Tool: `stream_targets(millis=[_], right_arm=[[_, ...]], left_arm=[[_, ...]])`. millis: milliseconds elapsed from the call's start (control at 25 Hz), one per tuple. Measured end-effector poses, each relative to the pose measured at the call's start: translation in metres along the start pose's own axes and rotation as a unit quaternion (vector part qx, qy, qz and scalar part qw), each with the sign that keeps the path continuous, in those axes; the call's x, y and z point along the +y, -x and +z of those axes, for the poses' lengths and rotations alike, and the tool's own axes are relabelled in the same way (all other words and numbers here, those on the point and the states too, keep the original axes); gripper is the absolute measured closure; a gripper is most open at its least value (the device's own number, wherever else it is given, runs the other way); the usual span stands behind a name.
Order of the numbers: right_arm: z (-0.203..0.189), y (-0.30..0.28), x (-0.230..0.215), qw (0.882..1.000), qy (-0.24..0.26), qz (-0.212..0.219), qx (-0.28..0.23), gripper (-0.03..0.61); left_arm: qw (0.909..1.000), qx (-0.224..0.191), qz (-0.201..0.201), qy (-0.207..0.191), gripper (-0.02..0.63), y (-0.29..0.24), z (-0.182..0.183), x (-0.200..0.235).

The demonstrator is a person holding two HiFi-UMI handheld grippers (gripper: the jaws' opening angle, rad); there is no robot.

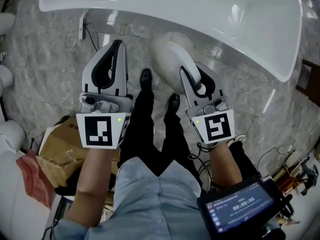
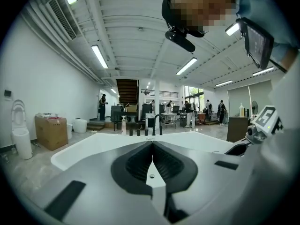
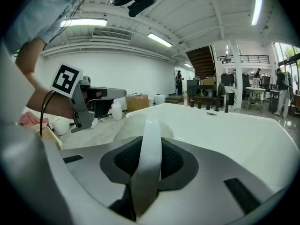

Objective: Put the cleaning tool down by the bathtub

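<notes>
Head view, item one: cleaning tool [image 1: 167,59]. It is white, with a broad rounded head and a flat arched handle [image 3: 149,153]. Location: held up over the marbled floor [image 1: 45,59], just in front of the bathtub [image 1: 200,14] and ahead of your shoes [image 1: 146,79]. Whether the head brushes the tub's wall cannot be told from above.

Item two: right gripper [image 1: 189,79]. Your jaws are closed on the handle, pads pressing its two flat faces. The right gripper view shows the white strip running up between them, with the head beyond the tips.

Item three: left gripper [image 1: 118,45]. Your jaws are brought together with nothing between them; the left gripper view shows the pads meeting. It hangs beside the tool, apart from it.

Handling, as a judgement: the tool looks light and hard-shelled, likely moulded plastic, so stiff and not fragile. The handle is smooth and glossy, so it may slip or pivot between the ribbed pads. The weight seems to sit in the head, forward of your grip, and will want to tip nose-down. Best hold: where you have it, across the flat of the handle, or nearer the head if it swings. Lower it broad side down onto bare floor beside the tub.

Also present: cardboard box [image 1: 55,149], lower left, no part in this.
</notes>
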State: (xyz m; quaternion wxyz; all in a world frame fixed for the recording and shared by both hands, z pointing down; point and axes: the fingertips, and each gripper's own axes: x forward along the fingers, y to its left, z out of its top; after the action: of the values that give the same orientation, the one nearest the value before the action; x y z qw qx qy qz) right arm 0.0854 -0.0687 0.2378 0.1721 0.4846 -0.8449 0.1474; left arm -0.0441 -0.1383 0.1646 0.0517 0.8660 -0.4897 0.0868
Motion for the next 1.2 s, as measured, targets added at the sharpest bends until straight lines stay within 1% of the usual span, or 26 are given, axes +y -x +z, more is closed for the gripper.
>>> stream_targets(millis=[280,640,840,960,1080,1200], right_arm=[[-0.046,-0.029,0.003,1.0,-0.003,0.02,0.02,0.477],[-0.115,-0.07,-0.007,0.998,-0.001,0.038,0.044,0.477],[-0.151,-0.09,-0.015,0.998,0.014,0.036,0.05,0.477],[-0.172,-0.103,-0.02,0.998,0.025,0.034,0.047,0.477],[-0.196,-0.116,-0.02,0.997,0.038,0.045,0.048,0.477],[-0.218,-0.126,-0.018,0.996,0.049,0.057,0.054,0.477]], left_arm=[[0.9999,0.012,-0.004,0.009,0.598,-0.024,-0.049,0.014],[0.999,0.033,-0.027,0.015,0.598,-0.056,-0.123,0.013],[0.9984,0.037,-0.038,0.021,0.598,-0.063,-0.164,0.011],[0.9977,0.047,-0.043,0.023,0.598,-0.065,-0.193,0.009],[0.9969,0.058,-0.046,0.026,0.598,-0.069,-0.222,0.006],[0.9968,0.059,-0.045,0.028,0.598,-0.075,-0.245,0.006]])
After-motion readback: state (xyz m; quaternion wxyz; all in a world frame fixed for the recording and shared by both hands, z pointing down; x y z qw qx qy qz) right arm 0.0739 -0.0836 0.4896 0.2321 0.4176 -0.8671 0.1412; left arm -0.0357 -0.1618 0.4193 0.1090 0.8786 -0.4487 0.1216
